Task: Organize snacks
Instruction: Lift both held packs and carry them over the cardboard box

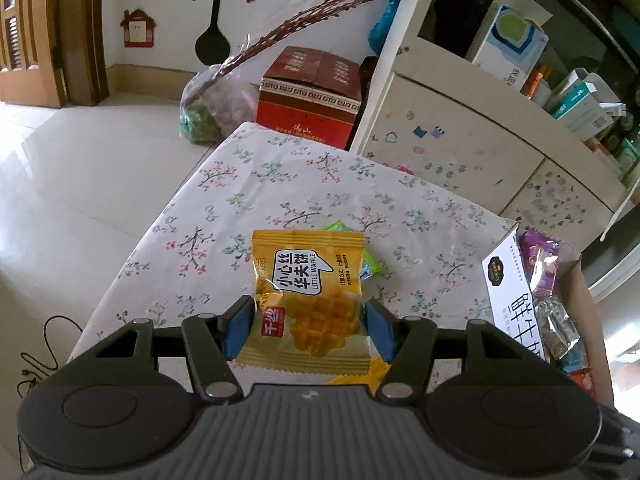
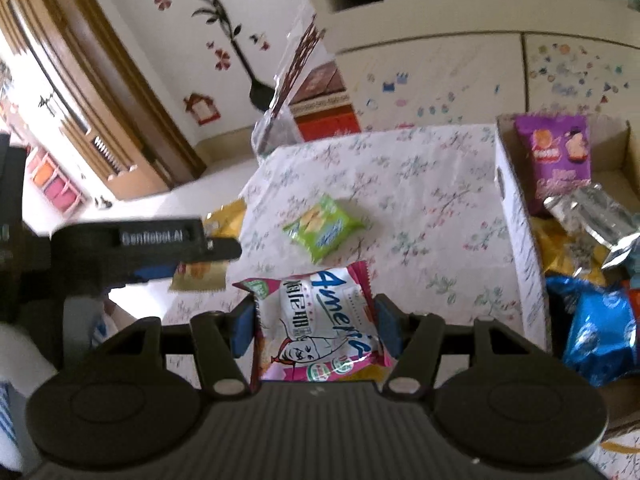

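Observation:
My left gripper [image 1: 310, 324] is shut on a yellow waffle packet [image 1: 308, 276], held above the floral tablecloth [image 1: 248, 184]. In the right wrist view the left gripper [image 2: 208, 256] shows from the side at the table's left edge, with the yellow packet [image 2: 226, 218] in it. My right gripper [image 2: 316, 326] is shut on a pink-and-white snack packet [image 2: 320, 320], its blue pads pressing both sides. A green packet [image 2: 324, 228] lies flat on the cloth beyond it, and is partly hidden behind the yellow one as the green packet [image 1: 340, 227] in the left wrist view.
A cardboard box [image 2: 516, 220] stands at the table's right with several snack packets inside, among them a purple one [image 2: 556, 160] and a blue one [image 2: 600, 340]. A red carton [image 1: 308, 108] and a plastic bag [image 1: 208, 108] sit on the floor beyond the table. A white cabinet [image 1: 460, 140] stands behind.

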Available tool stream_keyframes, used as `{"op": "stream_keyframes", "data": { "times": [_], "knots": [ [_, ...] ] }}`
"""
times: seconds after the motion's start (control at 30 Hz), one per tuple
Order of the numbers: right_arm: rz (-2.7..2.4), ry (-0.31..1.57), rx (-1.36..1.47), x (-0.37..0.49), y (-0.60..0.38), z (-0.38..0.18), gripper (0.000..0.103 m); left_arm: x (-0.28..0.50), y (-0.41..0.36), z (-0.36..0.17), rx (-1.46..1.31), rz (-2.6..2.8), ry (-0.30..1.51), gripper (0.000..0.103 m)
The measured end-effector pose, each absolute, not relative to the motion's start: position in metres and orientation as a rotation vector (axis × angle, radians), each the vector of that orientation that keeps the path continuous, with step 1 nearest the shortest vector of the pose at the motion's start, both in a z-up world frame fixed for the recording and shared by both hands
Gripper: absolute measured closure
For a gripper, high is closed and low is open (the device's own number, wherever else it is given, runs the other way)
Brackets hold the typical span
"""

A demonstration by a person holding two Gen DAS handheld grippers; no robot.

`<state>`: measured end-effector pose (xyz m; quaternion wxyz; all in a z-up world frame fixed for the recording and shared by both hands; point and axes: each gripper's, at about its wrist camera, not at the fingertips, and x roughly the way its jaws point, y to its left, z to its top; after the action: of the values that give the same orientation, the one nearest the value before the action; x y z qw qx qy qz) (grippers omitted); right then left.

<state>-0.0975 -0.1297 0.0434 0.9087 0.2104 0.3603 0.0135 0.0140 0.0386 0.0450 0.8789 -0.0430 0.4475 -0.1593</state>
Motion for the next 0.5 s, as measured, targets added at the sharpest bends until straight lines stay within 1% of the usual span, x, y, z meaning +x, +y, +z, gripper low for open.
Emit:
{"op": "stream_keyframes", "data": {
  "times": [0.5],
  "knots": [
    [-0.087,0.612,0.47,-0.107,-0.173,0.072,0.041,0.012,0.013,0.048,-0.089,-0.354,0.911,0.037]
  ]
}}
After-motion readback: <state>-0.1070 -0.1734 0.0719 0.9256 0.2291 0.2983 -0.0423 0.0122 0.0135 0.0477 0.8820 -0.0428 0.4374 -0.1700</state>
